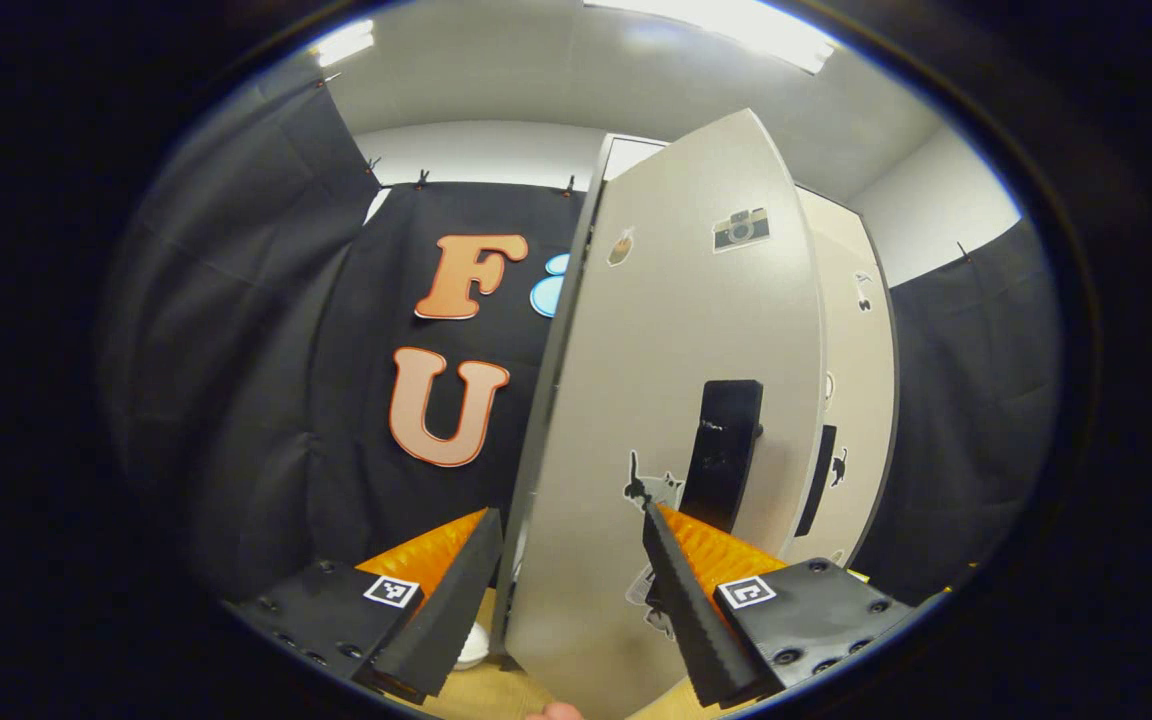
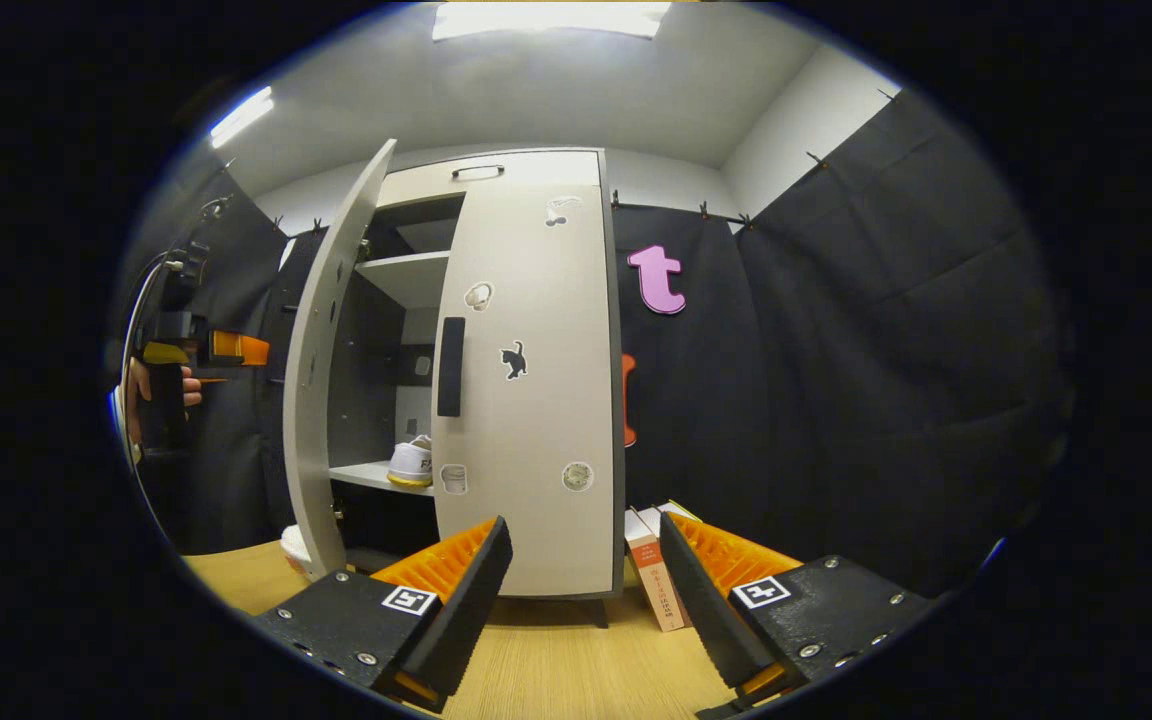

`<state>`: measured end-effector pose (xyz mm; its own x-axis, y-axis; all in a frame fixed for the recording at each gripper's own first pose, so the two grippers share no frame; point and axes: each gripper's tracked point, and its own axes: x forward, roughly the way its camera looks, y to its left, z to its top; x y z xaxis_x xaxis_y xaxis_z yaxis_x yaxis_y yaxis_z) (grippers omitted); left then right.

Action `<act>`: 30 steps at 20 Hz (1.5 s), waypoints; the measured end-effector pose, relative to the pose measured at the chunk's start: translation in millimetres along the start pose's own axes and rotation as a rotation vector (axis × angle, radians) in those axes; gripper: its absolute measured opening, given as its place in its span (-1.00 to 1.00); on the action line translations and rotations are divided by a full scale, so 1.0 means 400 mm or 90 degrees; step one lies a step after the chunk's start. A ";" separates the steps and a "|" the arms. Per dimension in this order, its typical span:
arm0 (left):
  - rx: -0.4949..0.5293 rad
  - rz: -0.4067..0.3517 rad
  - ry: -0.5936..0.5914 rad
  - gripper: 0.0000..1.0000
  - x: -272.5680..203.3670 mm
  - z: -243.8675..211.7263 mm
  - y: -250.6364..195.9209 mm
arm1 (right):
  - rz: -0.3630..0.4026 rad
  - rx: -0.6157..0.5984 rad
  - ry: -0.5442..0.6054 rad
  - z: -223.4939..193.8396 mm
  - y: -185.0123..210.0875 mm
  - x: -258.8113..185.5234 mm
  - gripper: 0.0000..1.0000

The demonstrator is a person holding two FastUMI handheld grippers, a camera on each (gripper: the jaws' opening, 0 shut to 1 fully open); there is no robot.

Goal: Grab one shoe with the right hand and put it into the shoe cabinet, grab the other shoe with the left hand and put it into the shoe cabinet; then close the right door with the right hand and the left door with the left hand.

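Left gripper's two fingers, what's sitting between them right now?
In the left gripper view, the free edge of the open left door stands between the left gripper fingers, which are spread wide.

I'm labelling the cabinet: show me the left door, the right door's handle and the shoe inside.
left door point(image 2: 321, 400), right gripper view, its outer face.
handle point(image 2: 450, 366), right gripper view, its middle.
shoe point(image 2: 412, 464), right gripper view, its side.

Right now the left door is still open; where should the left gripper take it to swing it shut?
Probably at the free edge of the left door, which already stands between the open fingers of the left gripper. Push from the outer face, beside the black handle; that edge is far from the hinge, so it swings easiest.
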<state>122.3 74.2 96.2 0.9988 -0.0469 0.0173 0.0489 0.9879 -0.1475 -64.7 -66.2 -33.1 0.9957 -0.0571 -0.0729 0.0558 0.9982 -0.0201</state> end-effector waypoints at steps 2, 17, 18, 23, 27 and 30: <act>-0.010 -0.009 -0.010 0.97 0.019 0.010 -0.028 | -0.012 -0.003 0.002 0.002 -0.015 -0.008 0.84; 0.029 -0.102 0.058 0.90 0.137 -0.087 -0.209 | -0.052 -0.012 0.013 -0.010 -0.050 -0.017 0.83; 0.032 -0.100 0.057 0.97 0.140 -0.090 -0.211 | -0.054 -0.010 0.013 -0.010 -0.055 -0.016 0.83; 0.028 -0.098 0.060 0.90 0.162 -0.099 -0.226 | -0.080 -0.014 0.015 -0.013 -0.095 -0.008 0.83; 0.030 -0.109 0.060 0.91 0.170 -0.100 -0.233 | -0.090 -0.010 0.019 -0.017 -0.109 0.006 0.84; 0.035 -0.112 0.059 0.90 0.178 -0.102 -0.235 | -0.088 -0.013 0.015 -0.012 -0.108 0.015 0.84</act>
<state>189.3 -28.1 71.0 0.9715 -0.2307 -0.0541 0.2249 0.9696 -0.0965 -61.5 -109.6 -37.4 0.9767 -0.1941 -0.0919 0.1899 0.9804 -0.0526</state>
